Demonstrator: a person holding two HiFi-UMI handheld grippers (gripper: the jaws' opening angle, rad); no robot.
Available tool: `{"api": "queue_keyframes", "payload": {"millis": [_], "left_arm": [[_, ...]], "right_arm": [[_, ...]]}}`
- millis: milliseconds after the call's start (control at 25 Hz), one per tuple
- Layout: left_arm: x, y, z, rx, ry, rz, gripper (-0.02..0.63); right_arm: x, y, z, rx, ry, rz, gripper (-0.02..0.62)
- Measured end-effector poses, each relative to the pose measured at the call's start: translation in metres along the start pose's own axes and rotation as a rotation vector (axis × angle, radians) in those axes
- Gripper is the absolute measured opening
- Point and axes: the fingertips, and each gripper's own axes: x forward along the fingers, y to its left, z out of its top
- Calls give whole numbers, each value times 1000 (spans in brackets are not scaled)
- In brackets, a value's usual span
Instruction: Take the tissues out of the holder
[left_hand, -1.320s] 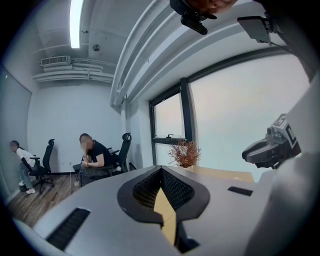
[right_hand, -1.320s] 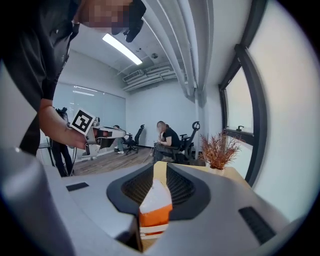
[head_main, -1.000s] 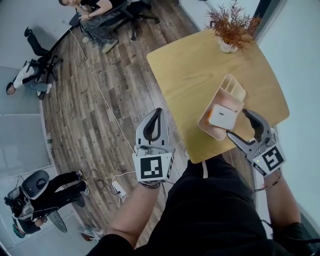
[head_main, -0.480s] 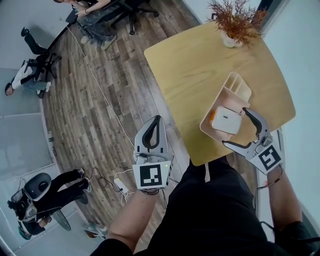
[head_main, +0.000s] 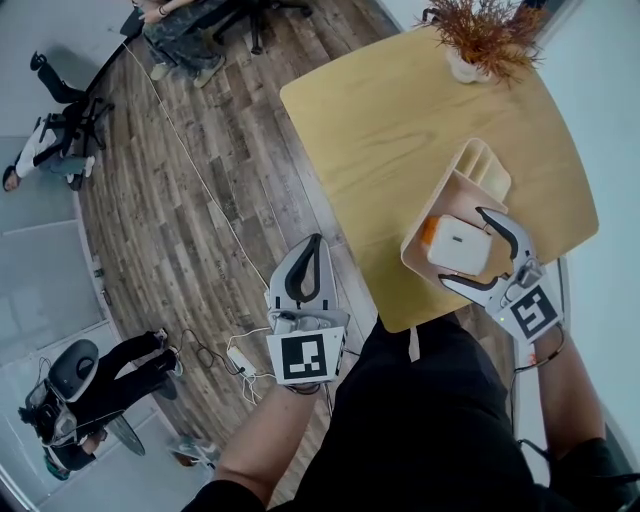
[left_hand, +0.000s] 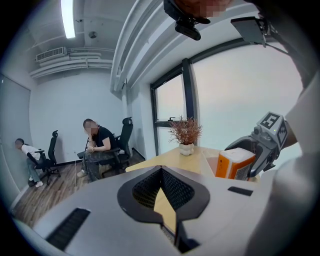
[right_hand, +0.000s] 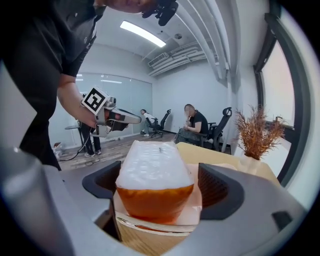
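Plastic-wrapped tissue pack (head_main: 458, 243), white top, orange end, no legible print, in pale pink moulded holder (head_main: 478, 172), right of frame on rounded wooden desk (head_main: 400, 120), right tongs (head_main: 464, 247) just spread wide around it, left tongs (head_main: 316, 240) pressed together

One tissue pack (head_main: 460, 245), one holder (head_main: 480, 168), maybe three people (left_hand: 100, 142)

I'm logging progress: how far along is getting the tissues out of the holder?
Done: nothing; the tissue pack lies in the holder. In hand: the right gripper, jaws just opened, straddles the pack without pressing it. Remaining: grip it and lift it out. The left gripper idles, shut.
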Motion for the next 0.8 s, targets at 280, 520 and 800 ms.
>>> {"api": "queue_keyframes", "payload": {"millis": [280,520,800], "left_arm": [[4,-10,-10,-4,28,-28,5],[6,-9,-12,0,32,-22,5],[1,-8,-8,9,24,-14,5]], "right_arm": [[8,0,-4,-19,38,22,483],[10,-2,-4,-2,38,47,473],[10,-3,-4,-18,62,26,313]]}}
